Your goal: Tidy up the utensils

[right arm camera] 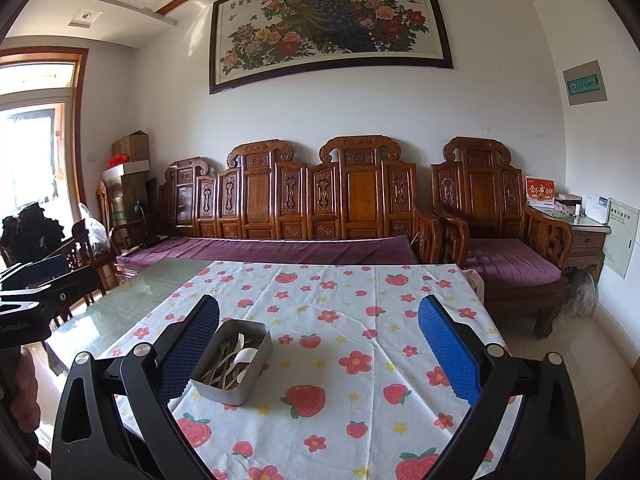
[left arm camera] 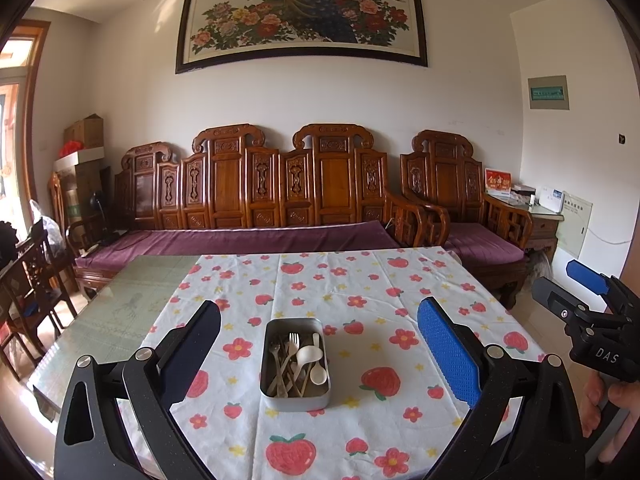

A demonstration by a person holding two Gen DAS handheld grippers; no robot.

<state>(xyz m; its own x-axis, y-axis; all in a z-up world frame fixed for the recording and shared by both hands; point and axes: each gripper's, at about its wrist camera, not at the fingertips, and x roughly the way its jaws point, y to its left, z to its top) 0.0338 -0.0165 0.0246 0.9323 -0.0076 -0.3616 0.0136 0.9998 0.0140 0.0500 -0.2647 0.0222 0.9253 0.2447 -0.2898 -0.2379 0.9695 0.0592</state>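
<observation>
1. Where the strawberry-print tablecloth (left arm camera: 352, 280) covers the right part of the glass-topped table (left arm camera: 120, 312), we see a metal tin (left arm camera: 295, 398) standing on it, holding forks (left arm camera: 294, 340), white plastic spoons (left arm camera: 309, 355) and other metal utensils in a jumble
2. We hold the left gripper (left arm camera: 319, 354) spread wide above the cloth, the tin between its fingers and touching neither; the right gripper (right arm camera: 319, 354) gapes just as wide, the tin beside its left finger
3. Behind the table stand a carved wooden sofa (left arm camera: 256, 184) with purple cushions and a matching armchair (left arm camera: 452, 184)
4. We cannot count the utensils, since they overlap; the tin's near-left corner hides behind the finger in the right wrist view
5. Open cloth lies right of the tin, with the table's right edge close to our right hand (left arm camera: 616, 412)
</observation>
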